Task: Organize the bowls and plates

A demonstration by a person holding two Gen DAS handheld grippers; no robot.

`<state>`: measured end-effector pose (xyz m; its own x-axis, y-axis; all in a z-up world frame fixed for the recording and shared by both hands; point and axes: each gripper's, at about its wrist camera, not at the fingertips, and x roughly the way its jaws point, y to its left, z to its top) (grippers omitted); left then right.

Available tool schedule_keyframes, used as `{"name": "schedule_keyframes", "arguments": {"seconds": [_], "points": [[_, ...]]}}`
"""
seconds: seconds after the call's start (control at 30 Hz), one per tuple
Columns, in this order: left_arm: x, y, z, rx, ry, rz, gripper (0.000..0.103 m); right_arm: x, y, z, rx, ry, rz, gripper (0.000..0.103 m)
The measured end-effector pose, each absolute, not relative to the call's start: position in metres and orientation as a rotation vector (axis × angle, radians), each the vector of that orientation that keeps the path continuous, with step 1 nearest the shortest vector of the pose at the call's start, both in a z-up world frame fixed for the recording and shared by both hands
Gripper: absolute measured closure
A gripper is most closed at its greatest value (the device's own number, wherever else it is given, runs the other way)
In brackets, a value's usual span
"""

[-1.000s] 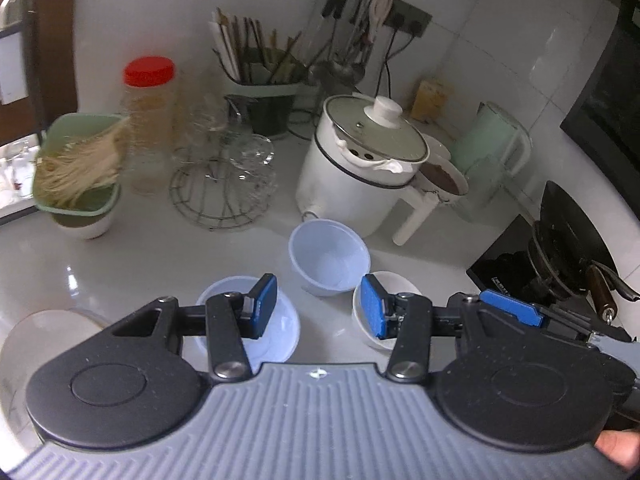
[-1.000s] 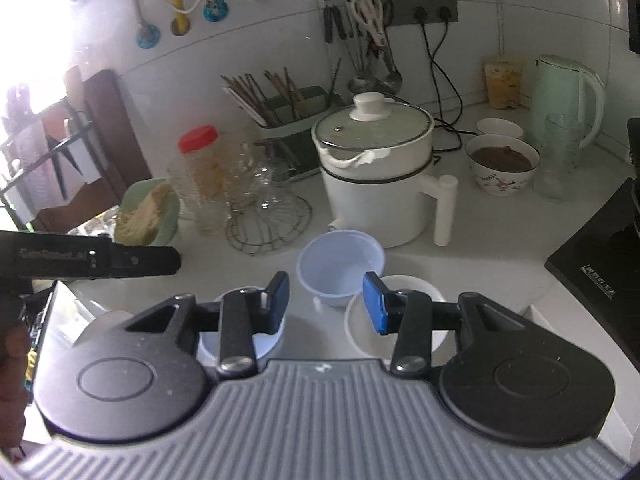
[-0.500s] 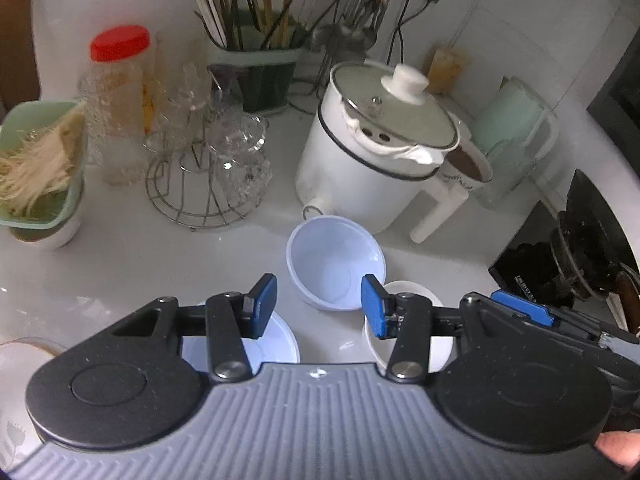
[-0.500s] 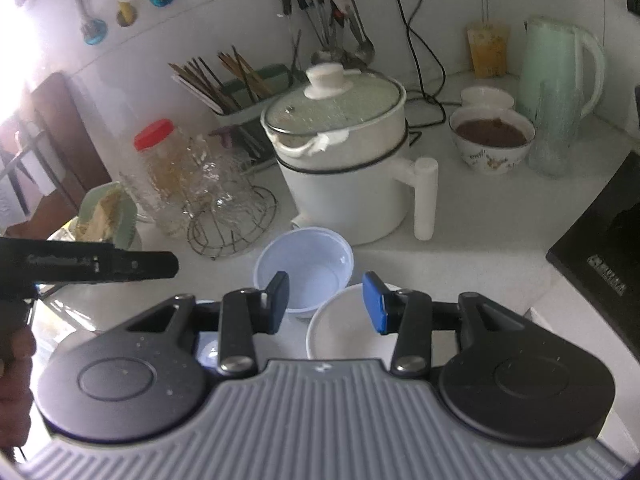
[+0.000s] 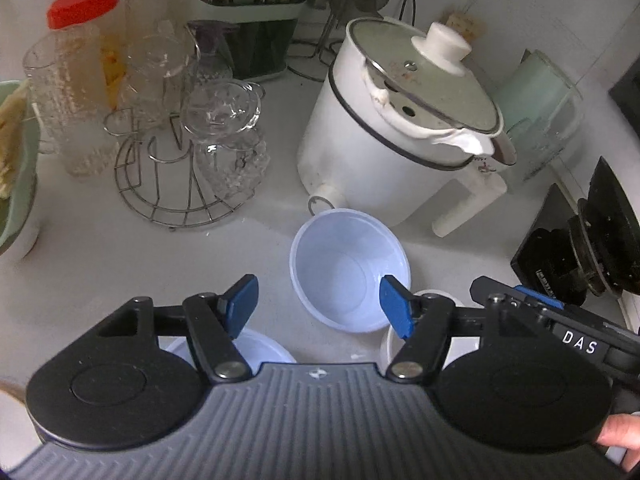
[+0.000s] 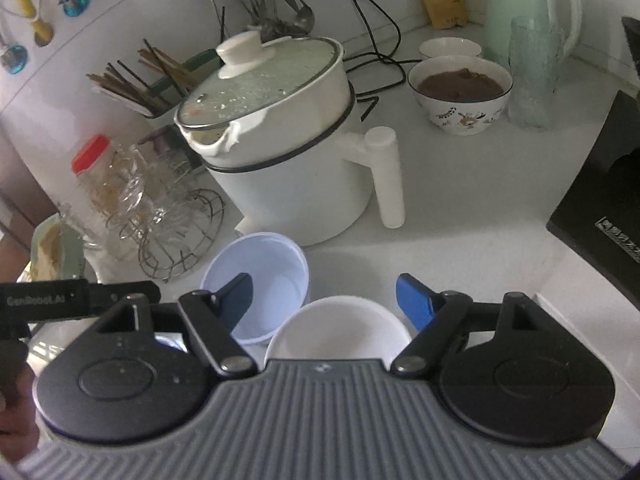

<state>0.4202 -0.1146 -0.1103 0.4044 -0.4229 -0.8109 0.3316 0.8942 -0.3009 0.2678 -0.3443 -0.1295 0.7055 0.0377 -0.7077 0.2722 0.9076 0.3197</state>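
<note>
A pale blue bowl [image 5: 348,268] stands upright on the white counter in front of the cooker. My left gripper [image 5: 318,306] hovers just above its near rim, jaws opening, nothing pressed between the pads. A second pale blue dish [image 5: 256,346] lies under the left finger, and a white bowl [image 5: 428,340] under the right finger. In the right wrist view the white bowl [image 6: 336,332] sits between and below the fingers of my right gripper [image 6: 324,304], whose jaws are opening and grip nothing; the blue bowl [image 6: 260,276] lies just left of it.
A white electric cooker [image 5: 400,140] with a side handle stands right behind the bowls. A wire rack of glass cups [image 5: 192,152] and a red-lidded jar [image 5: 80,80] are at the left. A bowl of brown food [image 6: 460,92], a kettle [image 6: 528,12] and a black stove [image 6: 600,200] lie at the right.
Both grippers have come down and closer to the bowls, which now look larger. Both pairs of jaws stand clearly wider apart than in the earlier frames.
</note>
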Motion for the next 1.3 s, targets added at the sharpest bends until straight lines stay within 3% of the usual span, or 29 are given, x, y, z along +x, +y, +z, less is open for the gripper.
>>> {"name": "schedule_keyframes", "arguments": {"seconds": [0.3, 0.43, 0.53, 0.67, 0.9, 0.93, 1.1, 1.3], "points": [[0.450, -0.119, -0.140, -0.092, 1.121, -0.485, 0.034, 0.309, -0.337, -0.151, 0.443, 0.819, -0.055, 0.034], [0.463, -0.115, -0.152, -0.118, 1.169, -0.504, 0.041, 0.324, -0.333, -0.166, 0.466, 0.848, -0.056, 0.047], [0.472, -0.114, -0.160, -0.124, 1.200, -0.514, 0.048, 0.334, -0.328, -0.173, 0.459, 0.861, -0.061, 0.053], [0.478, -0.122, -0.168, -0.094, 1.222, -0.579, 0.070, 0.342, -0.325, -0.180, 0.459, 0.881, -0.064, 0.059], [0.484, -0.129, -0.176, -0.085, 1.210, -0.574, 0.085, 0.350, -0.323, -0.192, 0.458, 0.926, -0.065, 0.078], [0.484, -0.128, -0.175, -0.091, 1.206, -0.569, 0.086, 0.350, -0.323, -0.193, 0.453, 0.930, -0.067, 0.083], [0.489, -0.121, -0.171, -0.147, 1.190, -0.549, 0.087, 0.348, -0.323, -0.194, 0.457, 0.937, -0.056, 0.088], [0.484, -0.117, -0.148, -0.155, 1.147, -0.575, 0.087, 0.342, -0.326, -0.184, 0.494, 0.930, -0.047, 0.088]]}}
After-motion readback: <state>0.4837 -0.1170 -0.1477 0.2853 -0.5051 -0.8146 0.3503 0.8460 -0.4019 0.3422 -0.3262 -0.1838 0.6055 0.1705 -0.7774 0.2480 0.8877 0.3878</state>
